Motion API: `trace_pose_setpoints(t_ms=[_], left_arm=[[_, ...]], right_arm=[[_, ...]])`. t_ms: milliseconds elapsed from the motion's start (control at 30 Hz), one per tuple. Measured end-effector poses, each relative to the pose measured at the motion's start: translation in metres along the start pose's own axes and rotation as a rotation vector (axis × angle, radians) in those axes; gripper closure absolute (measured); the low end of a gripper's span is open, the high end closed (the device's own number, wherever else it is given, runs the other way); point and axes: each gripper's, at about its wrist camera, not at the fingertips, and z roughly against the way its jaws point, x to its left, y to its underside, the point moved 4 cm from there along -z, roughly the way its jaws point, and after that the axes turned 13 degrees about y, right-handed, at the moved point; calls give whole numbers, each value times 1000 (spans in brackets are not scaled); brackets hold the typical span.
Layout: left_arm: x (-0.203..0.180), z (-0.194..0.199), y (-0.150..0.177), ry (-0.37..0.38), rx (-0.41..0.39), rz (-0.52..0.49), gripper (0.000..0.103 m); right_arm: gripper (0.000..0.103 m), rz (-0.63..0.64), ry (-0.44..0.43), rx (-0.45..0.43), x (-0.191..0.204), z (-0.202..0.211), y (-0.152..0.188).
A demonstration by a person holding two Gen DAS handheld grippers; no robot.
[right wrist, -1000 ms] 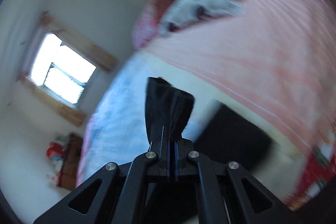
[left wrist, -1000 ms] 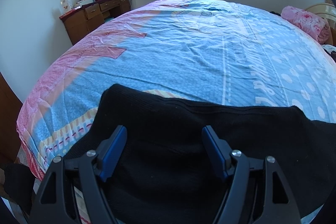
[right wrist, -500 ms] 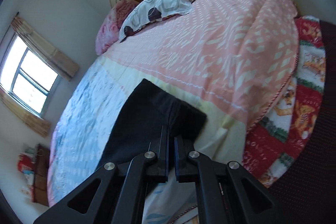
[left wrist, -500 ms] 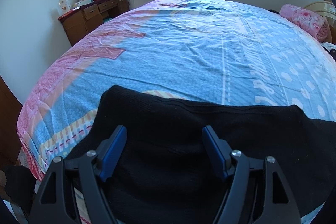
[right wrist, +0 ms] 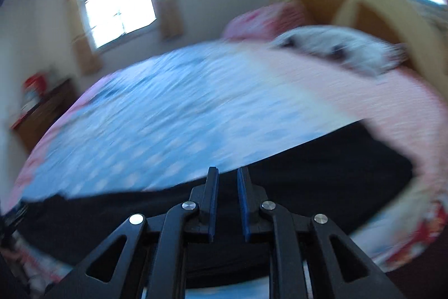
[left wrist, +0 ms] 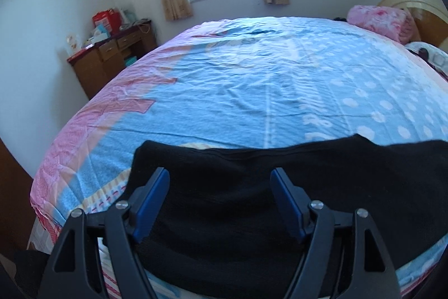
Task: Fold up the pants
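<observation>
Right wrist: right claw [right wrist: 227,188] has let go of pants [right wrist: 322,175] (left claw [left wrist: 219,198] stays spread).

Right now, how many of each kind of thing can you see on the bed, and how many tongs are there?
Black pants: 1
Pillows: 2, one pink and one white with dark spots
Tongs: 2, left and right
Total: 5

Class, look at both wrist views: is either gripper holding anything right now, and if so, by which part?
Nothing is held. The left gripper is wide open above the black pants; the right gripper shows an empty gap between its fingers.
</observation>
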Motion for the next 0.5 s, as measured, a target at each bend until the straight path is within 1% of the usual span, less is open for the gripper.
trace_pose_setpoints(t_ms=[67, 100, 167, 200, 233, 267, 300, 333, 433, 467, 500], left_arm=[[0, -3, 7, 10, 24, 8, 26], [3, -8, 15, 9, 50, 18, 26], [12, -15, 25, -7, 89, 41, 26], [17, -18, 30, 0, 102, 59, 25], [18, -16, 31, 16, 82, 60, 25], [16, -14, 32, 11, 76, 51, 25], [15, -15, 32, 0, 84, 40, 25], [13, -15, 31, -14, 87, 35, 25], [11, -16, 29, -32, 89, 40, 24], [11, -15, 29, -34, 92, 43, 24], [11, -14, 29, -37, 94, 45, 24]], right_arm=[[88, 61, -71, 67, 38, -18, 16], [88, 87, -77, 90, 50, -18, 29], [88, 117, -79, 164, 64, -24, 55], [88, 105, -101, 228, 65, -27, 74], [88, 73, -128, 275, 63, -27, 91], [88, 31, -149, 276, 58, -23, 103], [88, 7, -167, 239, 53, -14, 112], [87, 19, -173, 216, 53, -8, 117], [86, 120, -139, 201, 59, 4, 122], [86, 116, -136, 198, 60, 8, 119], [86, 96, -156, 196, 63, 11, 118]])
